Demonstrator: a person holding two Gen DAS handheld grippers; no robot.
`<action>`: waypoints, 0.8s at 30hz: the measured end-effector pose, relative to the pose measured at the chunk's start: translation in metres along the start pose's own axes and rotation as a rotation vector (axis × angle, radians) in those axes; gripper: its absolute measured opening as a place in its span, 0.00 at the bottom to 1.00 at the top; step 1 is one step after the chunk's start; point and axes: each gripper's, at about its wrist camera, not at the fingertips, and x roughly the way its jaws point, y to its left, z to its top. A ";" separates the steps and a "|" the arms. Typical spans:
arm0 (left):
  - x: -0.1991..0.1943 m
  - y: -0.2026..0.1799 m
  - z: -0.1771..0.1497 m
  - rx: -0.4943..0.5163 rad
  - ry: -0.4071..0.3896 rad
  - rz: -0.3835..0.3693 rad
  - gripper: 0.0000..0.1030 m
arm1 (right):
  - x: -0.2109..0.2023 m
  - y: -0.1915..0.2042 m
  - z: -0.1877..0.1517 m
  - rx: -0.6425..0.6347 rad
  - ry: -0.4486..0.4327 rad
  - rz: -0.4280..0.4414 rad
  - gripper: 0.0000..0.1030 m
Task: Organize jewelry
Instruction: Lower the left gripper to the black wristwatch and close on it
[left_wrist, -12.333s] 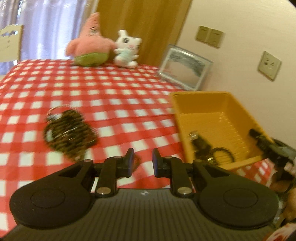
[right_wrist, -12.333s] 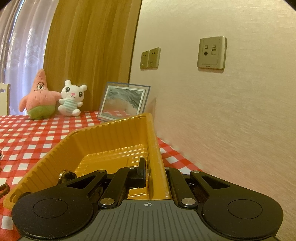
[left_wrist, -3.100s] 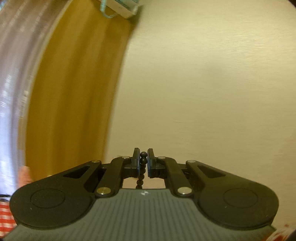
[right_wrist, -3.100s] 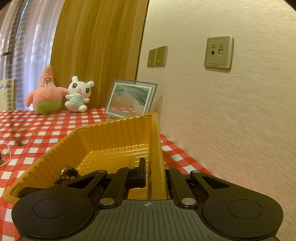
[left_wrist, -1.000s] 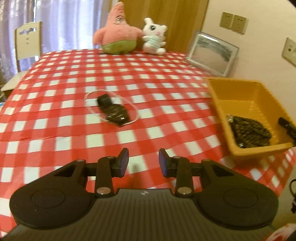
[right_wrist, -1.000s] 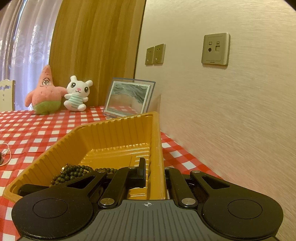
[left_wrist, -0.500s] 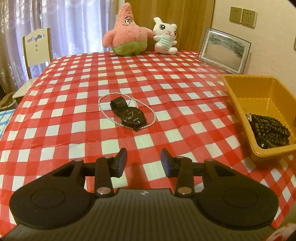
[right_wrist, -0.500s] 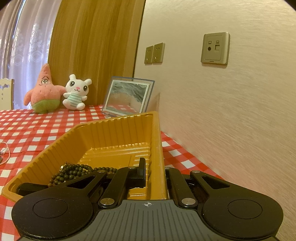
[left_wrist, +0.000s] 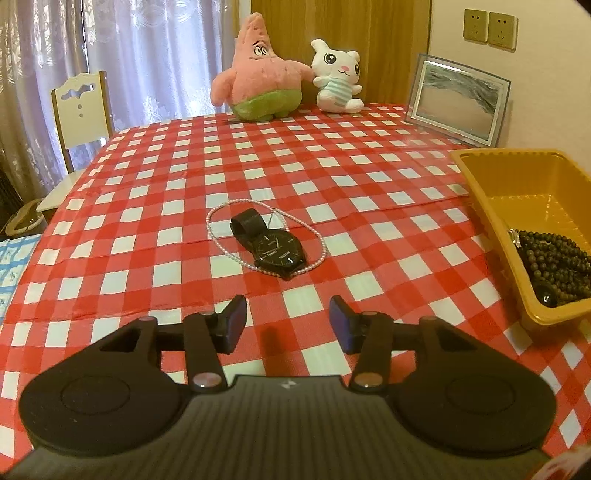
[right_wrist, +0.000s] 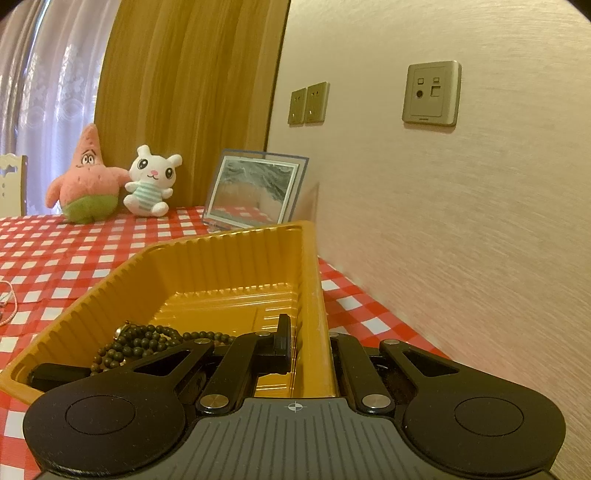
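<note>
A black wristwatch (left_wrist: 275, 249) lies on the red-checked tablecloth inside a loop of pink pearl necklace (left_wrist: 212, 221). My left gripper (left_wrist: 287, 314) hovers just short of the watch, a little above the cloth. Its jaws are opening and nothing is between them. At the right stands a yellow tray (left_wrist: 487, 218) with a string of dark beads (left_wrist: 546, 266) in its near corner. My right gripper (right_wrist: 312, 350) is shut on the yellow tray's (right_wrist: 221, 258) right wall, one finger inside and one outside. The dark beads (right_wrist: 140, 343) lie just left of the inner finger.
A pink star plush (left_wrist: 258, 77) and a white bunny plush (left_wrist: 338, 77) sit at the table's far edge. A framed picture (left_wrist: 460, 99) leans on the wall behind the tray. A white chair (left_wrist: 81, 110) stands past the table's far left corner.
The left gripper's jaws have spread wider and it has swung to face the watch. The bead string it held three seconds ago now lies in the tray. The right gripper has not moved.
</note>
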 end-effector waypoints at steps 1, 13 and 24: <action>0.000 0.000 0.000 0.000 0.000 0.000 0.46 | 0.000 0.000 0.000 -0.001 0.001 0.000 0.05; 0.008 0.002 0.000 0.005 -0.006 0.011 0.48 | 0.001 0.000 -0.002 -0.004 0.002 0.000 0.05; 0.036 -0.003 0.015 0.061 -0.056 0.051 0.62 | 0.003 0.000 -0.004 -0.009 0.008 -0.002 0.05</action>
